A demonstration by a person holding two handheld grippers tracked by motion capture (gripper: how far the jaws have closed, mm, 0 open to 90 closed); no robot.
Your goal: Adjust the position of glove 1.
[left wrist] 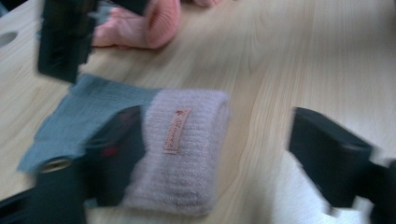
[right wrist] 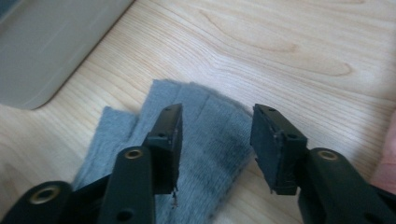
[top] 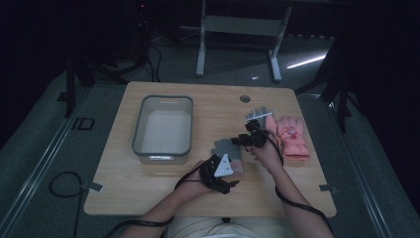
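**Both jaws apart over the grey glove**

My right gripper (right wrist: 217,144) has its jaws parted above the finger end of the flat grey knitted glove (right wrist: 205,140), pads clear of the fabric. My left gripper (left wrist: 215,158) also stands apart, straddling the glove's pale pink ribbed cuff (left wrist: 180,154) without pinching it. The glove lies on the light wooden table (top: 198,188), between the grey plastic tub (top: 163,126) and a pink knitted glove (top: 292,136).
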